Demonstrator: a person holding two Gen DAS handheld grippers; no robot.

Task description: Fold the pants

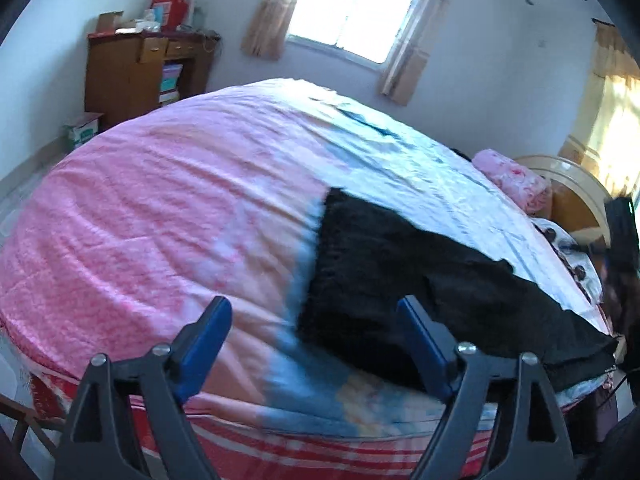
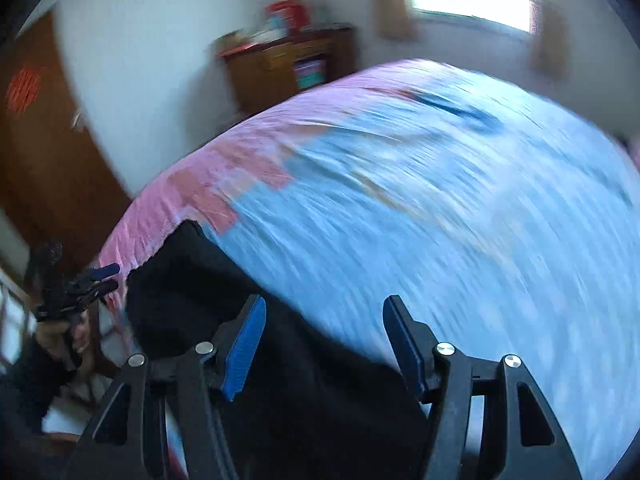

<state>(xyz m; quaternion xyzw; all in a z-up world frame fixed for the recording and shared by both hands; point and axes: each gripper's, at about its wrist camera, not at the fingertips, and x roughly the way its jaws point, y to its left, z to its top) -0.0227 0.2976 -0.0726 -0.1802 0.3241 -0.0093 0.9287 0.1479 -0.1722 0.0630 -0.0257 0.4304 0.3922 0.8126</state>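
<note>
Left wrist view: left gripper [image 1: 316,344] stands wide, nothing between its fingers [image 1: 208,340], hovering over the near edge of the bed [image 1: 140,208]. Black pants [image 1: 400,280] lie flat on the pink-and-blue quilt, right of centre, running from a straight edge at mid-bed out to the near right corner, where the cloth overhangs a bit. Right finger overlaps the pants' near edge in this view; can't tell if it touches. Dresser [image 1: 132,76] and window [image 1: 360,12] sit far back, pillow [image 1: 512,180] far right.

Right wrist view: heavy blur. Right gripper [image 2: 324,340] is about half open and empty, above the pants [image 2: 280,340], which fill the near-left part of the frame. Left gripper [image 2: 100,276] shows small at far left, off the pants' left edge, with a hand [image 2: 68,332] on its grip.

Step, as I judge it: both grippers are free, so a fold looks just laid and the next grab is due. To do it well:
- let the right gripper settle before closing; a grab on the move will bunch the cloth
- pinch all the pants layers at the edge, not the quilt under them
- take matching corners with both grippers so the fold line runs straight
- lift just clear of the bed, carry across level, line up the edges, then open
- pull the overhanging end back onto the bed first, or its weight may drag the stack off.
</note>
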